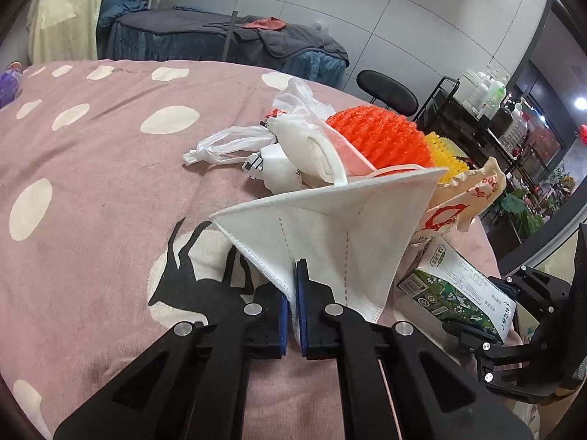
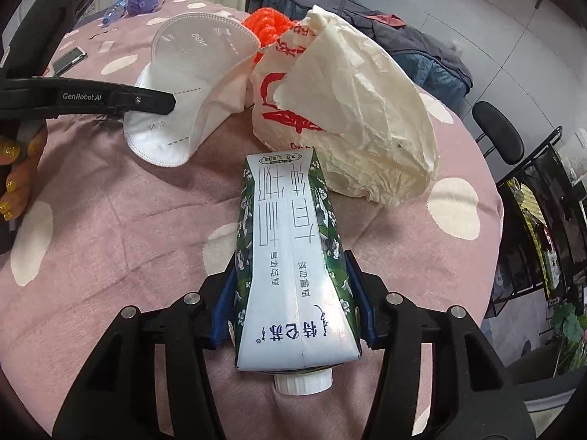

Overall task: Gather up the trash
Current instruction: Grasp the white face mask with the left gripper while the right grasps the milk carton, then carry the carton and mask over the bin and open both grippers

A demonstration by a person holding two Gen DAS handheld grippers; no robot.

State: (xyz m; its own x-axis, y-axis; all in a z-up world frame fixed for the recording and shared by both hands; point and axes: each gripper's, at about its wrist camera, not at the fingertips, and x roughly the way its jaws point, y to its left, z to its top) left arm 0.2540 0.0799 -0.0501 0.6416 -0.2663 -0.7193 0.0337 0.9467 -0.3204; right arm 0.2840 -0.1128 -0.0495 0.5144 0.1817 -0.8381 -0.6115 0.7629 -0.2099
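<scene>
On the pink blanket (image 1: pixel 91 183), your left gripper (image 1: pixel 292 311) pinches the white mask (image 1: pixel 330 227) — your right gripper (image 2: pixel 293 304) clamps the milk carton (image 2: pixel 290 256).

both black plastic two-finger grippers, left (image 1: pixel 292 308) and right (image 2: pixel 293 293), carry blue pads and silver round screws; white "genrobot.ai" lettering marks one finger; glittery gold-painted fingernails (image 2: pixel 11 183) show

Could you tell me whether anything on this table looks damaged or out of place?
The milk carton in the right gripper is squashed, its sides caved in. Beside it the paper bag is crumpled. A phone lies among the trash on the tablecloth.
</scene>
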